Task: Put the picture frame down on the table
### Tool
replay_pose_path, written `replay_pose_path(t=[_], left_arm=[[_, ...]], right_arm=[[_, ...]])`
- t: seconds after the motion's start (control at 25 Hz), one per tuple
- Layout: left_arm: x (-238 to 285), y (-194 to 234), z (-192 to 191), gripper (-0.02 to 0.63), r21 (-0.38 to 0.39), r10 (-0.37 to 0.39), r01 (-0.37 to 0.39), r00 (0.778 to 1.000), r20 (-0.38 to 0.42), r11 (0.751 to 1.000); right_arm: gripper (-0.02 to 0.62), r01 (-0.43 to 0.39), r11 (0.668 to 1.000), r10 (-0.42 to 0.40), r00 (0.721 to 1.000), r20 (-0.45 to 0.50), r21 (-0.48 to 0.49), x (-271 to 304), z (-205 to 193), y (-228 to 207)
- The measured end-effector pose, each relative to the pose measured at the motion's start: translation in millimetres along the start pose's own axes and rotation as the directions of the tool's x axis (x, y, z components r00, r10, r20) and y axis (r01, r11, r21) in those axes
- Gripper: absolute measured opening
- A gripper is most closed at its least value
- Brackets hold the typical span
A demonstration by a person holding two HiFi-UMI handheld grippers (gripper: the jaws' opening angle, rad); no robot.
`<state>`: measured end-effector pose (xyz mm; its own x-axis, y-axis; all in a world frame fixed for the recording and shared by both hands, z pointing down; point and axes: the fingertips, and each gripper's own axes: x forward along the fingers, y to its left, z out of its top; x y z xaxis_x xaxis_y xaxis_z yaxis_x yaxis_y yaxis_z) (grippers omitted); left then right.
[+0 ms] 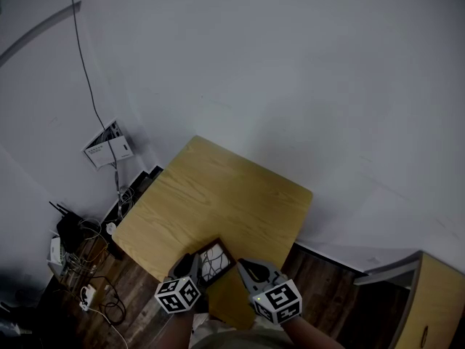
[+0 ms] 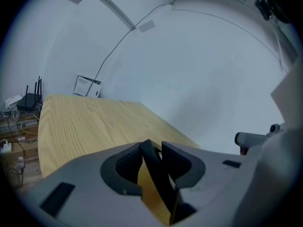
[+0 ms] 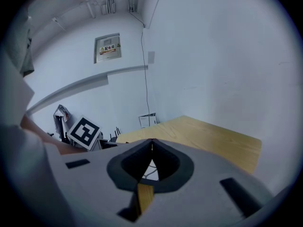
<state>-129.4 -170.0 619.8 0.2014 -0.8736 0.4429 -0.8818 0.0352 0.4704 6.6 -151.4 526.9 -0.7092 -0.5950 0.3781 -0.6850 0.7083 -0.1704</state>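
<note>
The left gripper (image 2: pixel 152 149) clamps the picture frame (image 1: pixel 213 261) by its dark edge above the wooden table (image 1: pixel 218 195). The right gripper (image 3: pixel 152 144) has its jaws together, empty.

The dark brown wooden picture frame (image 1: pixel 215 262) between the black pads of the grey left gripper (image 1: pixel 192 266) showed a white panel crossed by black branching lines. Ahead of that gripper lay the pale yellow wood-grained table (image 1: pixel 218 195), and its cube (image 1: pixel 178 295) wore black-and-white square markers.

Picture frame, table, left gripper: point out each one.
picture frame (image 1: pixel 216 262), head view, on its white patterned picture.
table (image 1: pixel 218 198), head view, on the bare wooden top.
left gripper (image 2: pixel 154 148), left gripper view, midway between its fingertips, which are shut on the frame's dark edge.
</note>
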Motion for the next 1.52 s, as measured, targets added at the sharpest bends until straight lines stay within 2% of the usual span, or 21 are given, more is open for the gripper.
replay_pose_path(t=[0.24, 0.52, 0.8, 1.32, 1.52], left_arm=[[6.3, 9.3, -9.9, 0.115, -0.02, 0.026, -0.026, 0.999, -0.024, 0.999], [10.8, 19.6, -18.2, 0.14, 0.01, 0.059, -0.059, 0.997, -0.056, 0.998], [13.9, 30.2, -26.1, 0.158, -0.004, 0.093, -0.094, 0.993, -0.073, 0.996], [14.1, 43.2, -34.0, 0.202, 0.097, 0.203, -0.193, 0.974, -0.103, 0.976], [9.2, 46.6, -25.4, 0.207, 0.103, 0.228, -0.222, 0.972, -0.052, 0.97]], right_arm=[[0.0, -0.006, 1.0, 0.006, 1.0, -0.002, 0.002, 2.2, -2.2, -2.0], [0.0, -0.013, 1.0, 0.013, 1.0, -0.011, 0.001, 5.6, -3.4, 0.3], [0.0, -0.01, 1.0, 0.01, 1.0, -0.017, 0.006, 5.2, -5.6, -0.4], [0.0, -0.005, 1.0, 0.005, 1.0, -0.01, 0.012, 3.2, -5.4, -3.2], [0.0, -0.003, 1.0, 0.003, 1.0, -0.006, 0.013, 1.5, -4.6, -3.9]])
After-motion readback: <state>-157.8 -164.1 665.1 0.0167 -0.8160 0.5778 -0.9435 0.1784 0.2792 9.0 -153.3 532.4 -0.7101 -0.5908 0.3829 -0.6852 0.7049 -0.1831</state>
